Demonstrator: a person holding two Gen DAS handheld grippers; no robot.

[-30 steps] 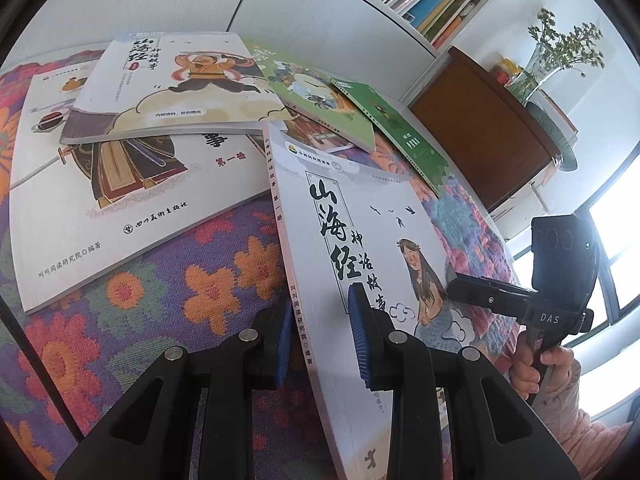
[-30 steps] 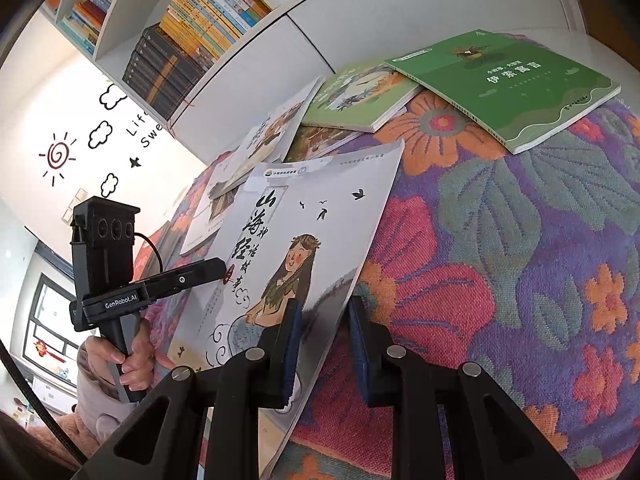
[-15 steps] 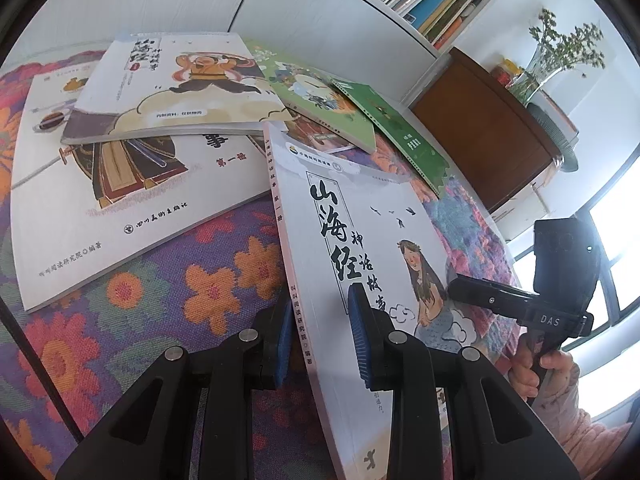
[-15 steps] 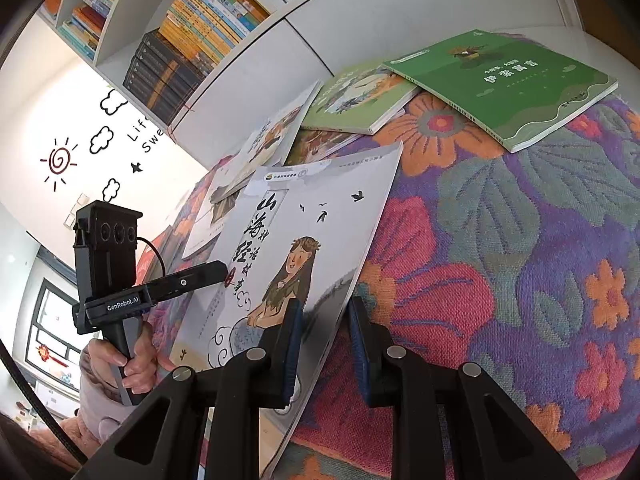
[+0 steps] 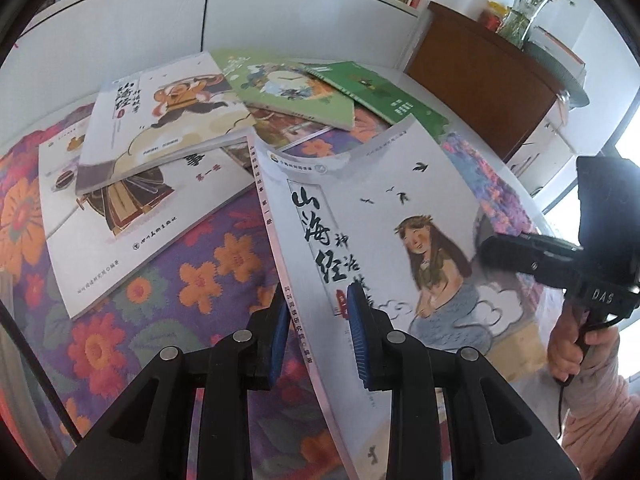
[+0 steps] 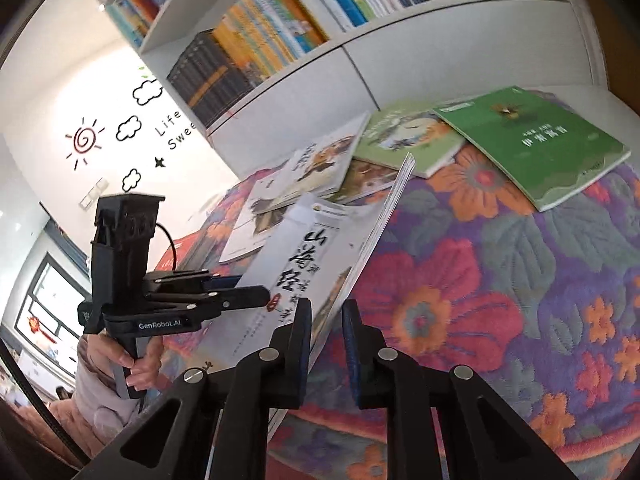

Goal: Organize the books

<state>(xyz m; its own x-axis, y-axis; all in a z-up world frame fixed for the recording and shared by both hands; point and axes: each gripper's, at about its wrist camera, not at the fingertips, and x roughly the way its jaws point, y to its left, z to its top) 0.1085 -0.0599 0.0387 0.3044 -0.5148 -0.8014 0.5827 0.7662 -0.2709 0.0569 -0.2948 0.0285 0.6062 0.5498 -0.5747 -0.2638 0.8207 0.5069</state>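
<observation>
Already both grippers' fingers held the mermaid book (image 5: 384,216): left gripper (image 5: 318,336) clamped its spine edge, right gripper (image 6: 326,344) just closing on the opposite edge.

The white mermaid-cover book (image 5: 384,220) that lay flat on the flowered worktop (image 6: 500,280) is now tilted up, its far edge lifted off the cloth. My right gripper (image 6: 326,340) jaws have just been closing on its edge, and both my grippers have risen.
</observation>
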